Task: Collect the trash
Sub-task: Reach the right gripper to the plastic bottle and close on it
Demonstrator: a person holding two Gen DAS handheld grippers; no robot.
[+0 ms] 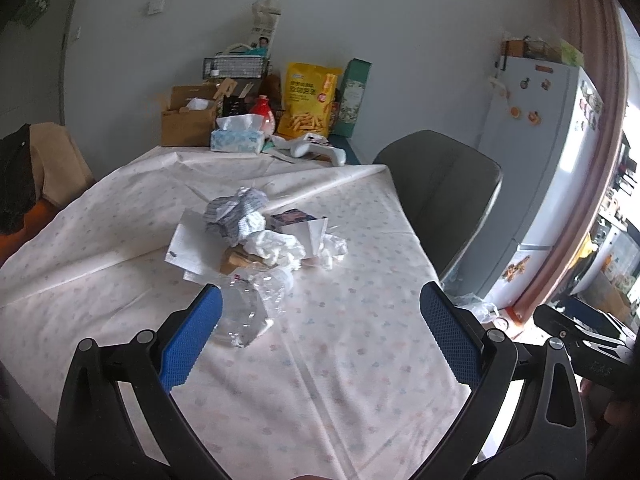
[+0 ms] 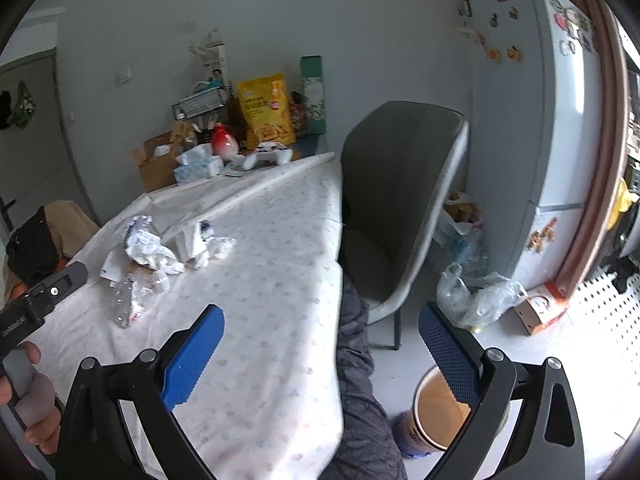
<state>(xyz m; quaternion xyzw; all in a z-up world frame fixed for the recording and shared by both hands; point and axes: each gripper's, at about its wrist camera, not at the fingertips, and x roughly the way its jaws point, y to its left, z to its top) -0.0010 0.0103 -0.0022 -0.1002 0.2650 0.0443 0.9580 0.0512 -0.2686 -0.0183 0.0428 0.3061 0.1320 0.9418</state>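
Both claws hang wide and hold nothing. The left gripper [image 1: 320,328] hovers over the table [image 1: 340,360], a crushed clear bottle [image 1: 248,308] just beside its left finger. Beyond the bottle, the trash heap [image 1: 264,236] of crumpled paper and tissue lies mid-table, ahead of the claw and apart from it. The right gripper [image 2: 320,356] straddles the table's edge, a paper bin [image 2: 436,416] below its right finger on the floor. A grey chair [image 2: 400,200] stands farther back.
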